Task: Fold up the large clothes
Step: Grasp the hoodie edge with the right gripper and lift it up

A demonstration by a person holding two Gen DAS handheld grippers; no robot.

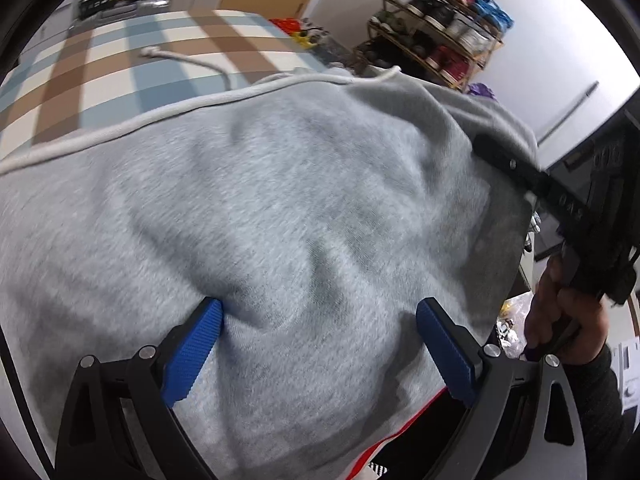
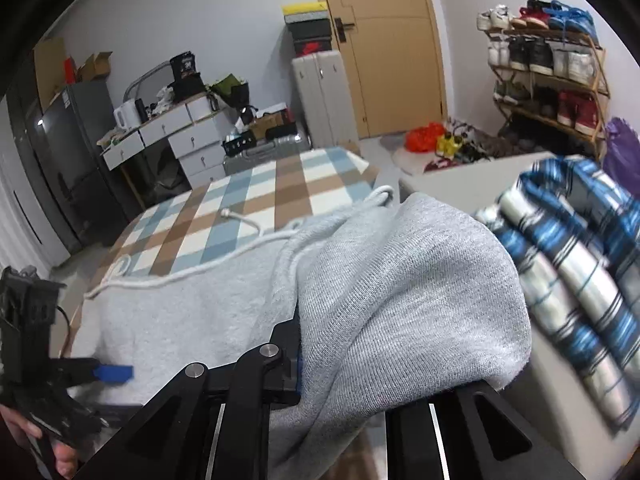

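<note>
- A grey hoodie (image 1: 280, 220) fills the middle of both views, spread over a checked blue, brown and white cloth (image 1: 120, 60) at upper left.
- The right gripper (image 2: 320, 364) is clenched on a hoodie fold draped over it.
- The left gripper (image 1: 320, 344) stands released, blue pads (image 1: 192, 352) wide apart against the fabric.
- A blue striped garment (image 2: 568, 272) lies at right.

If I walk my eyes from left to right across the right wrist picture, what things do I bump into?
Black fridge → white drawers → silver suitcase → wooden door → shoe rack.
</note>
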